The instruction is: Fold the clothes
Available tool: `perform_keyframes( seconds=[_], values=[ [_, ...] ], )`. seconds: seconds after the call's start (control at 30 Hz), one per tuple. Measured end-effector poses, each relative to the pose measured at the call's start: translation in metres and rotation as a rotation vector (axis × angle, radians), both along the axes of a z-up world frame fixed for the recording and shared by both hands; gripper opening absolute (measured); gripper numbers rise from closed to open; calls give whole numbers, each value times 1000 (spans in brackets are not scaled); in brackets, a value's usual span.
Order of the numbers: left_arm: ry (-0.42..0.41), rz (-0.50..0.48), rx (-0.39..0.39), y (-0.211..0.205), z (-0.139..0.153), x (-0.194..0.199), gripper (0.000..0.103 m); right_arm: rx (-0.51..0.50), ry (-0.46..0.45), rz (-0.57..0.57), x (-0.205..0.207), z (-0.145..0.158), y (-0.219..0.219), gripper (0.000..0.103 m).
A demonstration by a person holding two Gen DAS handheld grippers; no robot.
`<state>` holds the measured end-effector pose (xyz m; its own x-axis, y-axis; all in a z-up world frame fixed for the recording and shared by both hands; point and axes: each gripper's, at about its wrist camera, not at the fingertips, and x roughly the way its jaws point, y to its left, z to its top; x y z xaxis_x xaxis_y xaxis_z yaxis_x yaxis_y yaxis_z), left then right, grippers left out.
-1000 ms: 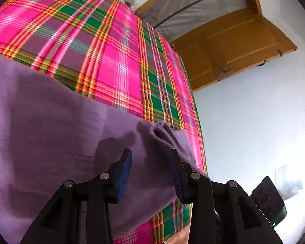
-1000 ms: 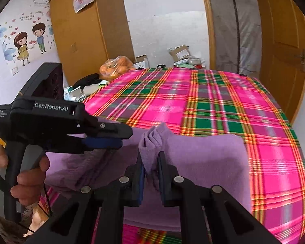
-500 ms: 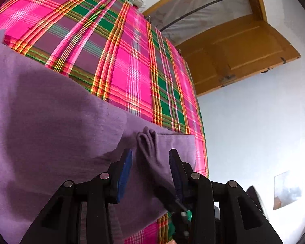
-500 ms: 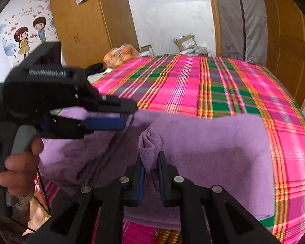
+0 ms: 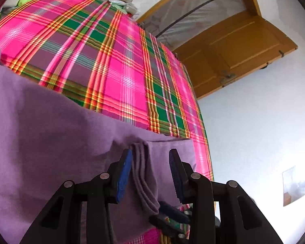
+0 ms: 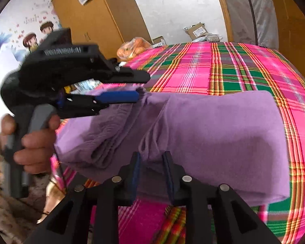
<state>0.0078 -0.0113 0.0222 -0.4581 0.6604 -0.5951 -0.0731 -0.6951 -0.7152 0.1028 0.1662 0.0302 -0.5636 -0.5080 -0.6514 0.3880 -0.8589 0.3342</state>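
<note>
Plainly, the only containers in sight sit beyond the far edge of the plaid bedspread [image 6: 223, 71]: a cardboard box [image 6: 196, 30] whose contents cannot be made out, and a clear plastic bag [image 6: 135, 47] with orange items inside, just beside that edge on its wardrobe side. The purple garment [image 6: 213, 132] lies folded over itself across the near end of the bedspread, its bunched corners lifted off the cloth. The left gripper [image 5: 149, 162] has its jaws apart, with a pleated ridge of the garment standing between the blue pads, nearer one pad than the other (no firm clamp is visible). The right gripper [image 6: 151, 162] points toward the bedspread with its jaws slightly apart around a gathered fold; whether the pads press it I cannot tell. A hand [image 6: 33, 140] wraps the left gripper's handle, off the near corner of the bedspread.
</note>
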Motion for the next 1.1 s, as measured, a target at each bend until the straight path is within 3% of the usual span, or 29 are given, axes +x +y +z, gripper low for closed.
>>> perform_keyframes(
  seconds=[0.1,0.27,0.47,0.67,0.77,1.1],
  values=[
    [-8,-5,-4,6,0,-1,39,-40,17,-12,6,10,17,24],
    [6,-29,-16,18,4,1,39,2,70,-185,6,18,52,24],
    [0,-98,-48,40,1,3,39,134,55,-317,0,4,67,24],
    [-45,-135,-115,53,-15,2,39,223,43,-304,-3,-9,66,22],
    [-61,-130,-108,49,-20,2,39,219,47,-290,2,-11,72,22],
    [-29,-135,-193,41,-18,16,39,176,12,-297,2,0,88,22]
  ],
)
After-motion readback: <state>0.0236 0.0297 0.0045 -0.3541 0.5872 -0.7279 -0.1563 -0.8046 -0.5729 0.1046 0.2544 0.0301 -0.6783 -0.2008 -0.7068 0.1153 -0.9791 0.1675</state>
